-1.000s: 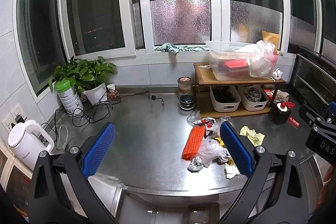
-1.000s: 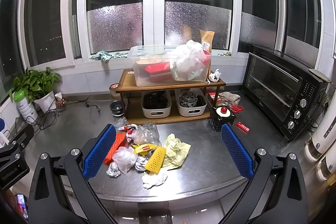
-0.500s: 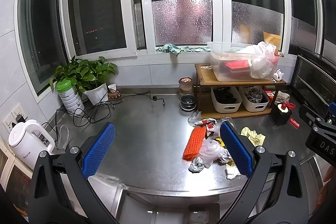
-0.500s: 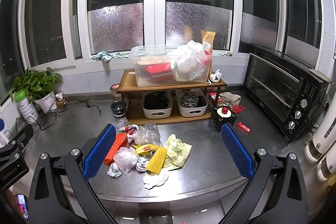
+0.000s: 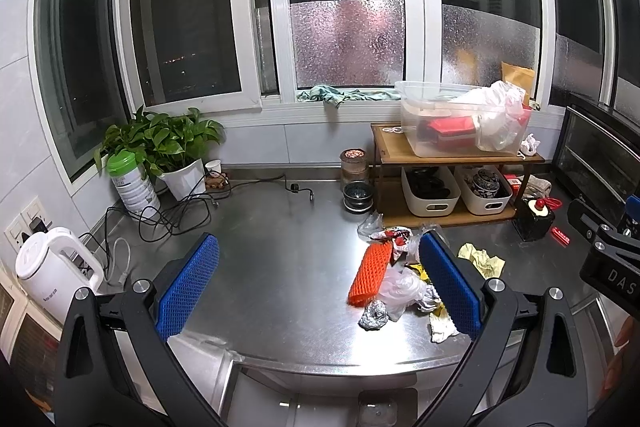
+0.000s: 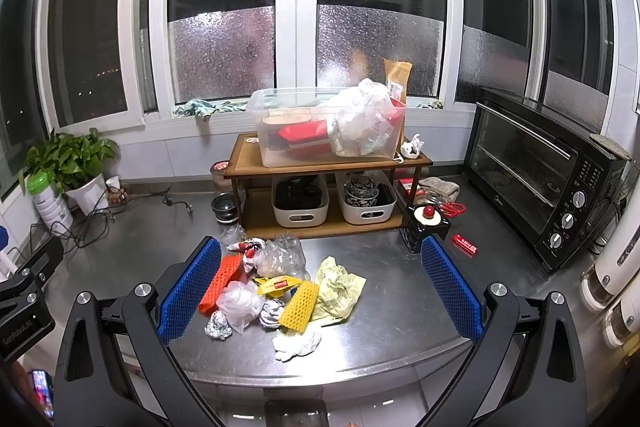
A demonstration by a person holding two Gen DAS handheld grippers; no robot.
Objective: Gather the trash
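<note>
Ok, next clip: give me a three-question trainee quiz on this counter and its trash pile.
1. True or false: the left gripper and right gripper are both open and empty.
2. Which lies nearest the counter's front edge in the right wrist view? A) white crumpled tissue B) orange foam net C) yellow foam net
3. Fill in: the clear storage bin sits on top of the wooden ___.

Key: 1 true; 2 A; 3 shelf.

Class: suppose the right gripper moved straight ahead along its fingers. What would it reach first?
Probably the trash pile on the steel counter: the open right gripper frames the yellow foam net and crumpled yellow paper. Depth is unclear.
</note>
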